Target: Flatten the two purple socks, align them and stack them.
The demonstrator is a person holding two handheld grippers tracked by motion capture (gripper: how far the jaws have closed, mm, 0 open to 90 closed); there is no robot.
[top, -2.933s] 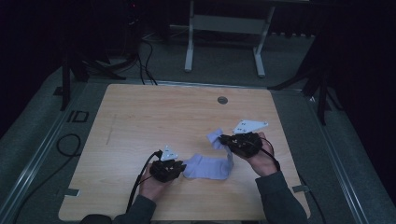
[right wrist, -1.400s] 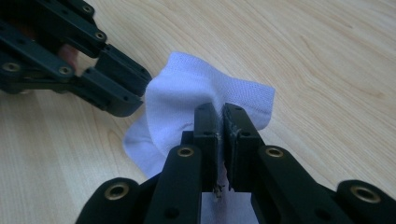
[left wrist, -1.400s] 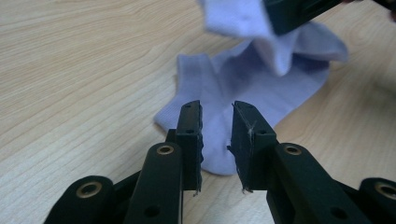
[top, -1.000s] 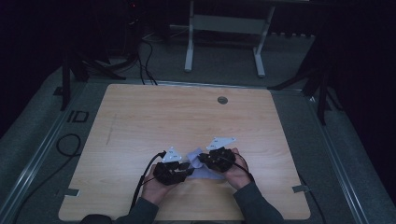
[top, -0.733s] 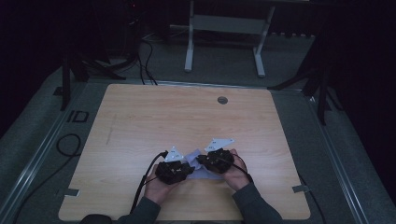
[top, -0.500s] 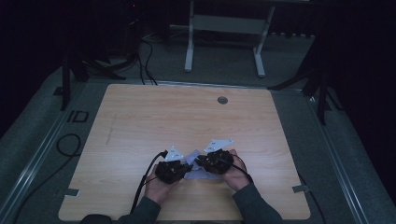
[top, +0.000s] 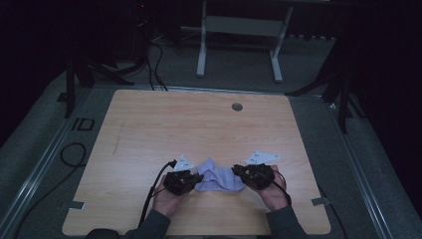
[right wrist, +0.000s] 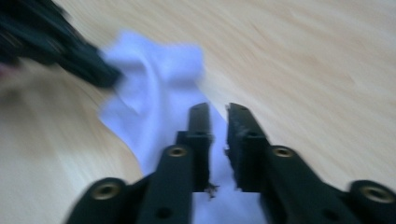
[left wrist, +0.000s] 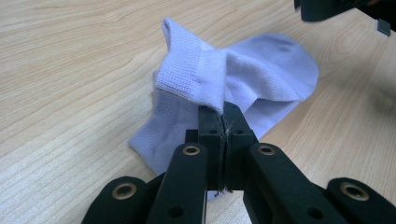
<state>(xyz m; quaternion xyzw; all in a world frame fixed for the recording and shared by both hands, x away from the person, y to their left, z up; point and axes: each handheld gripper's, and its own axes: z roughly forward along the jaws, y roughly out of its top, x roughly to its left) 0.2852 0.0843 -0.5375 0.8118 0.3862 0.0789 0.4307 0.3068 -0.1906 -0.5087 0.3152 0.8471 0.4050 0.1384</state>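
Nearest the person, the left hand-held gripper is pinching a fold of the lavender sock (cuff end bunched up); it should hold firm, I judge. The right hand-held gripper, jaws slightly apart after just closing further, straddles the toe end on the bench. Beyond, only a grommet, well clear.

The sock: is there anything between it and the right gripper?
Nothing visible. The right gripper hovers directly over the sock with a narrow gap between its jaws, while the left gripper pinches the sock's folded edge.
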